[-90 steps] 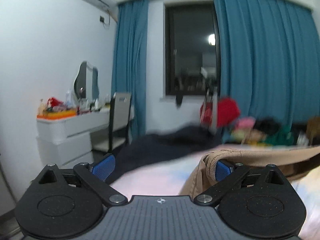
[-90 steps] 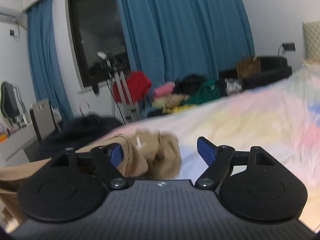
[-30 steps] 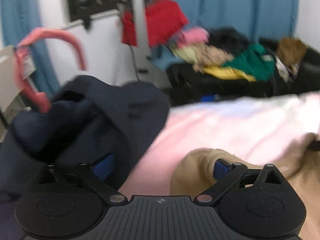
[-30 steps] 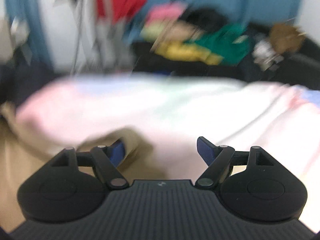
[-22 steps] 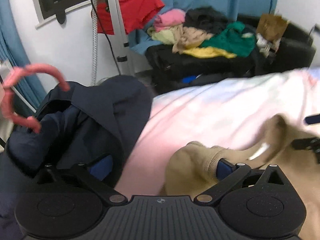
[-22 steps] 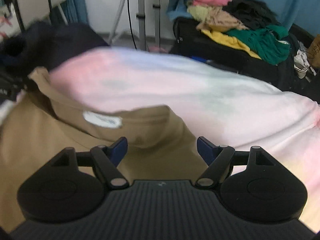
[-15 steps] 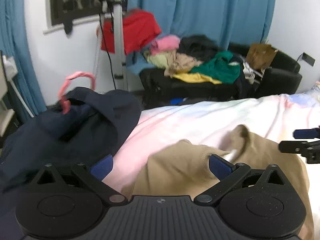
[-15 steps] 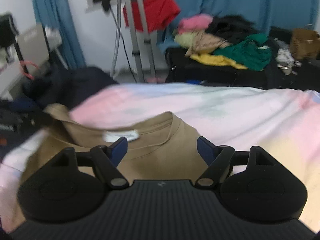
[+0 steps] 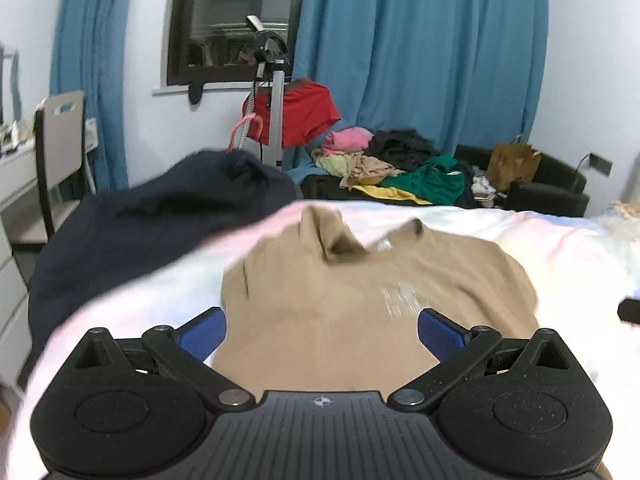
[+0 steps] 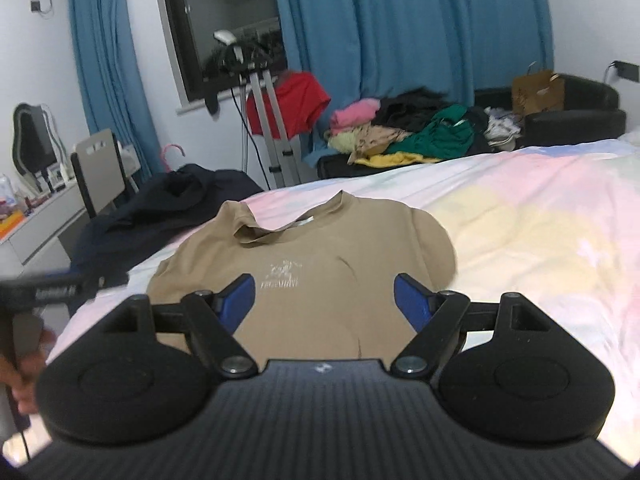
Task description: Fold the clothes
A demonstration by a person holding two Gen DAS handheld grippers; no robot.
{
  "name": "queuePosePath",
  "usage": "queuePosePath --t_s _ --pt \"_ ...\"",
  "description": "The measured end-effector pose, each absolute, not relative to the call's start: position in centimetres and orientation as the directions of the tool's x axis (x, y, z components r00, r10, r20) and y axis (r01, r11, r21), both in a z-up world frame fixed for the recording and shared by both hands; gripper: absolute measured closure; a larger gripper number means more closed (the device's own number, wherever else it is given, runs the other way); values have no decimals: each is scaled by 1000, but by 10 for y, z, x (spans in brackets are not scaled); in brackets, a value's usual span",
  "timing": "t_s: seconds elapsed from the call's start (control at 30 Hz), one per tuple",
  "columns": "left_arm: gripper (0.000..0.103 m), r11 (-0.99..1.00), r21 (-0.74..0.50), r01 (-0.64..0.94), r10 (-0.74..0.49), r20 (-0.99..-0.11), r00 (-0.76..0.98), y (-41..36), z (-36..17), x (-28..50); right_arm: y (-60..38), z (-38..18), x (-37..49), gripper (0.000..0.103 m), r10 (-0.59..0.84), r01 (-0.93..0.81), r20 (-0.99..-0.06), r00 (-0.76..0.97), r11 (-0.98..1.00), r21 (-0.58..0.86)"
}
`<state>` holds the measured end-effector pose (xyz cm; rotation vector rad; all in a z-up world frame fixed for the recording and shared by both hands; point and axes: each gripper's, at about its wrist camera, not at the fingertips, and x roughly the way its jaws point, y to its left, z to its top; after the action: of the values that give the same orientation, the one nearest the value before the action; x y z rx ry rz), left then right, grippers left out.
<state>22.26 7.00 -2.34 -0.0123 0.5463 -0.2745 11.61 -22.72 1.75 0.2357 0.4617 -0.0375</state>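
a tan, soft cotton t-shirt (image 10: 320,264) lies spread front-up on the bed (image 10: 540,216), whose sheet is a smooth pastel tie-dye of pink, yellow and pale blue. the shirt has a ribbed round collar, rumpled and partly folded over at its left side, with a small white label showing inside the neck and a faint white print on the chest. its sleeve on the right side of the right wrist view curves out in a rounded lobe; the fabric shows a few shallow creases.

the left gripper (image 9: 320,330) hovers over the shirt's lower part, its blue-padded fingers (image 9: 202,330) spread wide with nothing between them. the right gripper (image 10: 324,298) is likewise above the shirt, fingers (image 10: 412,300) spread apart and empty. in the right wrist view the left gripper (image 10: 52,286) appears at the left edge, blurred, held in a hand.

a dark navy garment (image 9: 160,216) lies bunched in heavy folds at the bed's far left corner, just beside the shirt, with a pink plastic hanger hook (image 9: 244,132) behind it. beyond the bed a low black piece of furniture (image 10: 360,166) carries a loose heap of clothes (image 10: 400,132): pink, yellow, tan, green and black. a red garment (image 9: 304,114) hangs on a metal stand (image 9: 276,120) before blue pleated curtains (image 9: 420,48). a brown paper bag (image 10: 538,92) sits on a black sofa (image 10: 576,116).
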Motion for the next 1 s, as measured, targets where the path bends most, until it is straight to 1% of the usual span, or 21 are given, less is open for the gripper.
queuePosePath --t_s 0.1,0.17,0.3,0.4,0.53,0.6,0.7,0.77,0.9,1.0 --pt "0 964 -136 228 -265 -533 803 87 -42 194 -230 8 87 25 11 103 -433 901 966 238" --pt "1 965 -190 182 -259 -564 784 99 -46 192 -235 5 77 25 21 105 -427 904 958 268" --pt "1 946 -316 74 -252 -569 783 126 -47 210 -245 1 66 25 49 95 -399 916 938 334" --pt "1 918 -397 -2 -242 -562 791 145 -56 230 -251 -8 72 25 53 102 -404 913 930 353" --pt "5 869 -488 -87 -236 -561 794 164 -77 271 -259 -28 86 25 76 117 -435 897 909 400" --pt "5 862 -496 -103 -223 -554 802 168 -86 295 -259 -36 96 25 91 113 -444 891 904 412" --pt "7 861 -496 -111 -207 -541 815 166 -95 336 -256 -44 114 25 76 120 -455 887 914 387" --pt "12 862 -495 -107 -202 -530 824 159 -100 366 -253 -46 123 25 31 151 -446 894 919 365" --pt "16 855 -507 -113 -197 -518 832 145 -113 414 -255 -51 138 25 -3 160 -415 910 925 344" --pt "23 857 -504 -107 -214 -537 816 131 -124 442 -258 -64 157 25 -13 175 -452 892 931 320"
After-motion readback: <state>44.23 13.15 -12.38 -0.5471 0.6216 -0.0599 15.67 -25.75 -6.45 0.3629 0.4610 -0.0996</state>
